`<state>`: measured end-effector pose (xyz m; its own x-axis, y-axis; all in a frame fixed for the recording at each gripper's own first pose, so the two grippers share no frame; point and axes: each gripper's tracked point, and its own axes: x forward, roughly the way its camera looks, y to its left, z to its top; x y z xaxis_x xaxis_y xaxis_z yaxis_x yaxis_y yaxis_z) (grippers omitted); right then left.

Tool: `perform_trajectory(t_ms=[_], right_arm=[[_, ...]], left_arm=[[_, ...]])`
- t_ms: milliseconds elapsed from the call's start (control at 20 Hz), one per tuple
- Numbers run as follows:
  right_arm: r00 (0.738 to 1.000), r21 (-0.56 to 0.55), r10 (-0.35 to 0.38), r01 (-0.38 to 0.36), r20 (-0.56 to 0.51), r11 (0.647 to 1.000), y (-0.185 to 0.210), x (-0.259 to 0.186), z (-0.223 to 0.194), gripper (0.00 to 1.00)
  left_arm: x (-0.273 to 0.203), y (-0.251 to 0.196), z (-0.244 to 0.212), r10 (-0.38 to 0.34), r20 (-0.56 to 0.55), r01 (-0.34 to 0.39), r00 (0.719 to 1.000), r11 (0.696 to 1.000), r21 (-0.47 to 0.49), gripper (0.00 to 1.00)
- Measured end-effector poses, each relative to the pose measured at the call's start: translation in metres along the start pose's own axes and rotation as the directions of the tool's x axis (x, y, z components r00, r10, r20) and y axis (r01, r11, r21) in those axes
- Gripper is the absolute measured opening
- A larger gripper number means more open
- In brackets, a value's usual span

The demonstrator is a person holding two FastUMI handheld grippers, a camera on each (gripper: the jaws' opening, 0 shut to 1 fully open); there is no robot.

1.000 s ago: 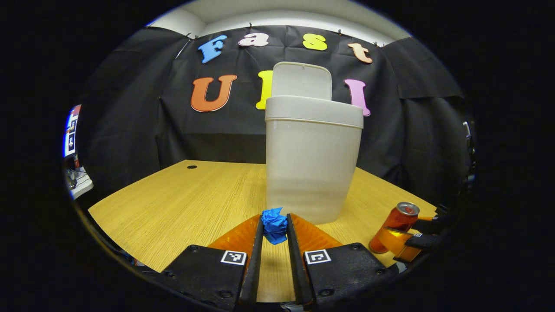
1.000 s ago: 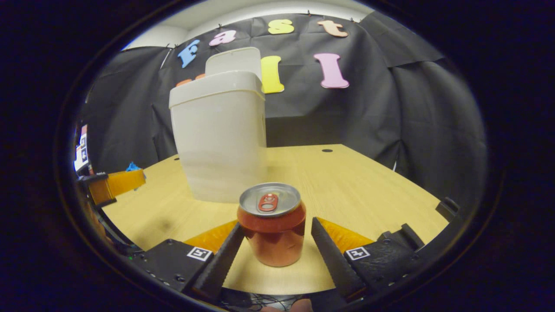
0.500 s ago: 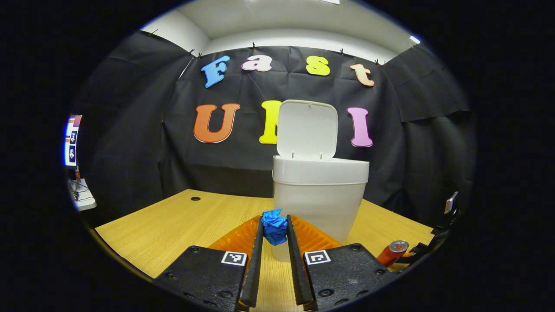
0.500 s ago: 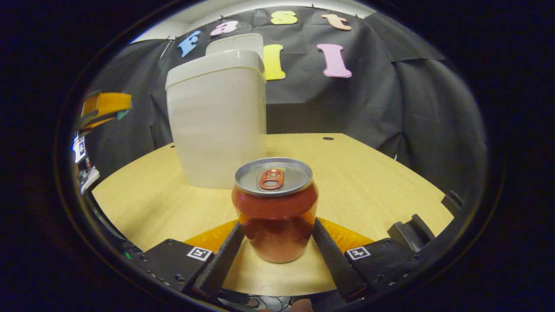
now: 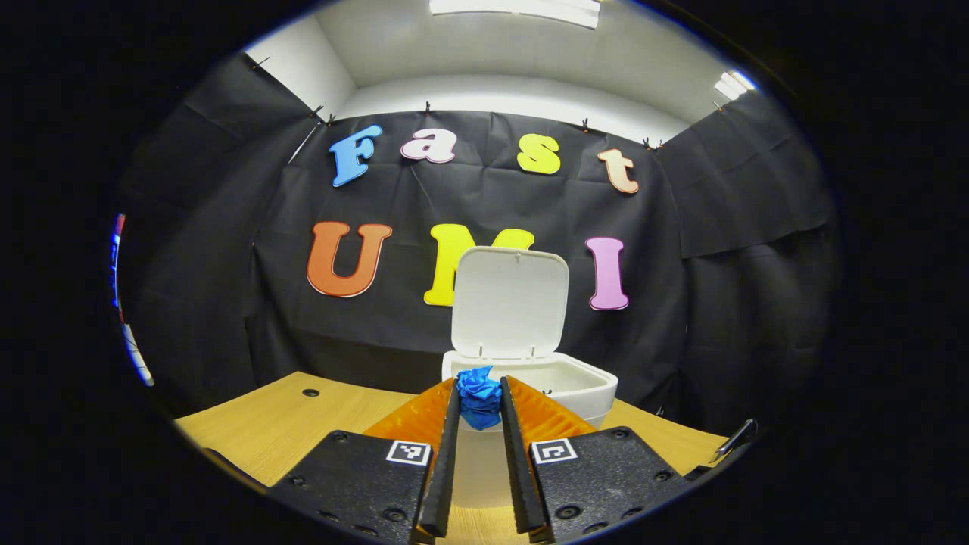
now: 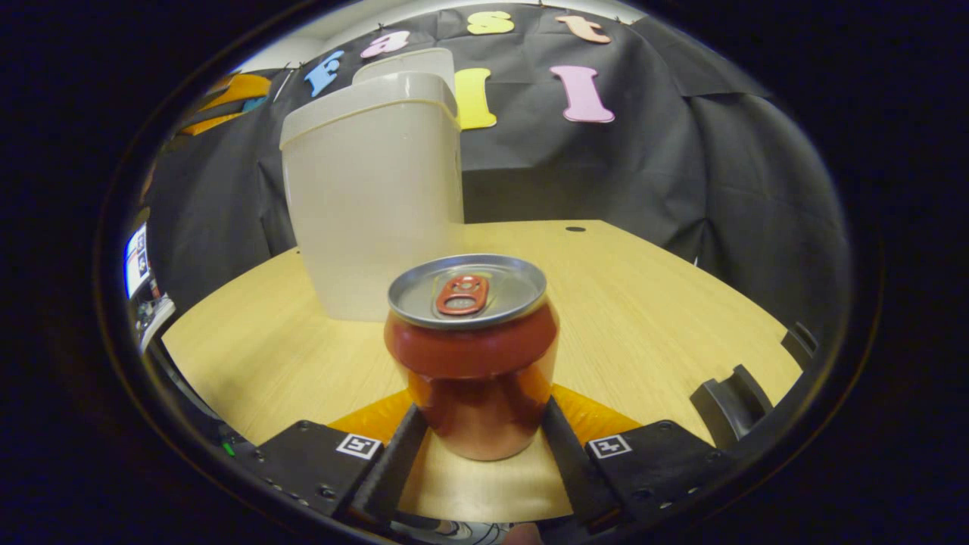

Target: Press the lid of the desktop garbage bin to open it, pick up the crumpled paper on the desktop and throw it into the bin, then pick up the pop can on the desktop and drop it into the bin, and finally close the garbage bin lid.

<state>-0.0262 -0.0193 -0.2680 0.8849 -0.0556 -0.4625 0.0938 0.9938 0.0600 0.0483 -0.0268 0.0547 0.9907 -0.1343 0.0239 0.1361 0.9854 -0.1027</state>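
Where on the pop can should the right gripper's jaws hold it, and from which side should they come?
Grip the pop can around the middle of its round side wall, coming in level from the near side, one jaw at each flank. It stands upright on the desktop, and its top is a flat lid with a pull tab. The right gripper already straddles it this way.

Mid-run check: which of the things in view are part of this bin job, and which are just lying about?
Part of the job:
- garbage bin, lid standing open
- blue crumpled paper, pinched in the left gripper
- pop can, upright between the right gripper fingers

Just lying about:
- wooden desktop with its cable hole
- black clip-like piece at the desktop's edge
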Motion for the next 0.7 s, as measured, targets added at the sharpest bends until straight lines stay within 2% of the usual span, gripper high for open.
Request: perform_trajectory(t_ms=[150,200,300,500,700], right_arm=[[0.999,0.000,0.036,-0.036,0.001,0.999,0.004,-0.003,0.003,0.82],[0.999,0.000,0.040,-0.040,0.010,0.999,0.004,-0.004,0.007,0.82],[0.999,-0.002,0.042,-0.042,0.031,0.999,0.000,-0.008,0.018,0.77],[0.996,-0.015,0.045,-0.043,0.077,0.999,-0.007,-0.017,0.040,0.78],[0.992,-0.049,0.082,-0.078,0.091,0.996,-0.003,-0.024,0.048,0.76]], left_arm=[[0.017,-0.011,0.002,-0.033,-0.026,0.032,0.999,0.999,-0.039,0.31],[0.021,-0.012,0.004,-0.033,-0.035,0.031,0.999,0.999,-0.044,0.35],[0.031,-0.009,0.014,-0.018,-0.029,0.017,0.999,0.999,-0.030,0.35],[0.054,-0.005,0.024,0.009,-0.014,-0.008,1.000,0.999,0.034,0.35],[0.079,-0.010,0.009,0.019,-0.067,-0.016,0.998,0.999,0.046,0.38]])
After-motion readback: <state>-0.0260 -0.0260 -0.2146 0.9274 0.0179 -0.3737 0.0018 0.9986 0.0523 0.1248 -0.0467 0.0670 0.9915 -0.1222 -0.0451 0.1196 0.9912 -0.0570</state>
